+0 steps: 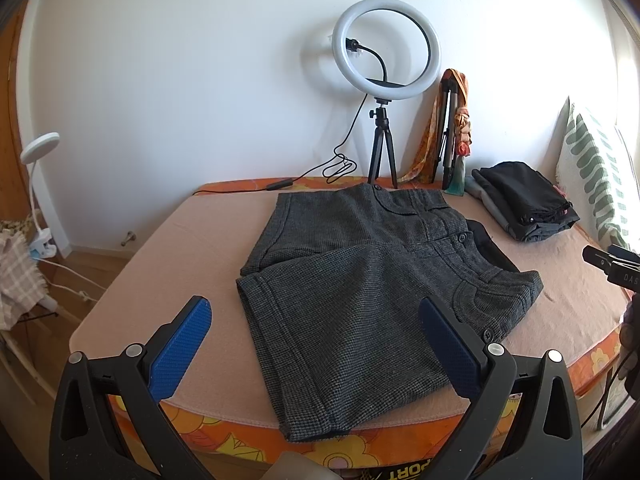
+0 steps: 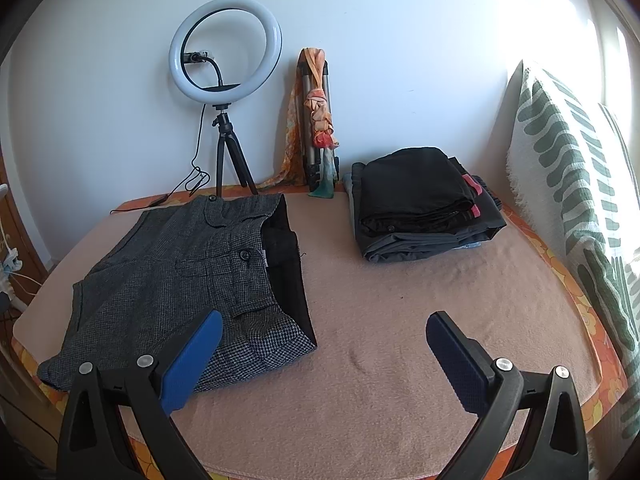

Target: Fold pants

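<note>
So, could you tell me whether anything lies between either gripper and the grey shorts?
Nothing visible does. The left gripper hangs open right over the shorts, and the right gripper is open beside their waistband, over bare blanket. The folded pile sits well off to the side.

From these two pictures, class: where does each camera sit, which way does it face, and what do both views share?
Left wrist: sits on the left gripper, facing the grey shorts and wall; both blue fingers show, open.
Right wrist: sits on the right gripper, facing the pink blanket right of the shorts; both fingers show, open.
Shared: shorts, ring light, folded dark stack.
</note>
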Action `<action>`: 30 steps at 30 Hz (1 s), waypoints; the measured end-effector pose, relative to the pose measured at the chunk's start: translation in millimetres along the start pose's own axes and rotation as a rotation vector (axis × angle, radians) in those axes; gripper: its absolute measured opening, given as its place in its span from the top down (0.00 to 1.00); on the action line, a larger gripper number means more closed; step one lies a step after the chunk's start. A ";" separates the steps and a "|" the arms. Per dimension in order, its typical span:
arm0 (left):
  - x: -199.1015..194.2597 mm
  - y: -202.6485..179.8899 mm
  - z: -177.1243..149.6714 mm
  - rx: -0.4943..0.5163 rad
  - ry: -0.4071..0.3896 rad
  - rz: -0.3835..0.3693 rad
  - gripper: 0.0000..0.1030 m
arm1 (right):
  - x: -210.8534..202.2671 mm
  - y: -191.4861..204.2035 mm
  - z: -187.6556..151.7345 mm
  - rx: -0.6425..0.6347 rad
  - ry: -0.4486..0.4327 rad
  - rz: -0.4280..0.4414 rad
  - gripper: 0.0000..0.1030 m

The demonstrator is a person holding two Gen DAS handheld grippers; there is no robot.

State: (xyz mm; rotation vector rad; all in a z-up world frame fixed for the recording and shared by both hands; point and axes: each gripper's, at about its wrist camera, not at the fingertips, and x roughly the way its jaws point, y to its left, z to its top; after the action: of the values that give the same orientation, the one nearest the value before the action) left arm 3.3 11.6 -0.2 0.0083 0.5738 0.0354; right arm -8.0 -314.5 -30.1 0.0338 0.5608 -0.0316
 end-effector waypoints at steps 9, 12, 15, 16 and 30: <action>7.0 -0.7 -2.8 0.019 0.018 0.021 0.00 | 1.9 14.6 -0.3 -0.048 0.012 -0.007 0.00; 8.5 1.6 -4.1 0.016 0.028 0.030 0.00 | 0.1 20.0 0.0 -0.070 0.007 0.000 0.00; 9.9 0.6 -4.3 0.033 0.037 0.035 0.00 | -0.2 22.7 1.6 -0.071 0.008 0.021 0.00; 9.5 0.0 -4.3 0.038 0.036 0.035 0.00 | -0.1 23.6 2.3 -0.070 0.008 0.027 0.00; -3.4 -3.4 -23.6 0.177 0.066 -0.105 0.00 | 6.5 32.7 -0.4 -0.085 0.047 0.178 0.00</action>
State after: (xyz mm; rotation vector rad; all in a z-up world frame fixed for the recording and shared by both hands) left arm -12.2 8.1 -18.2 0.1495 0.6417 -0.1175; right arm -1.4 -281.9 -33.2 0.0017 0.6043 0.1670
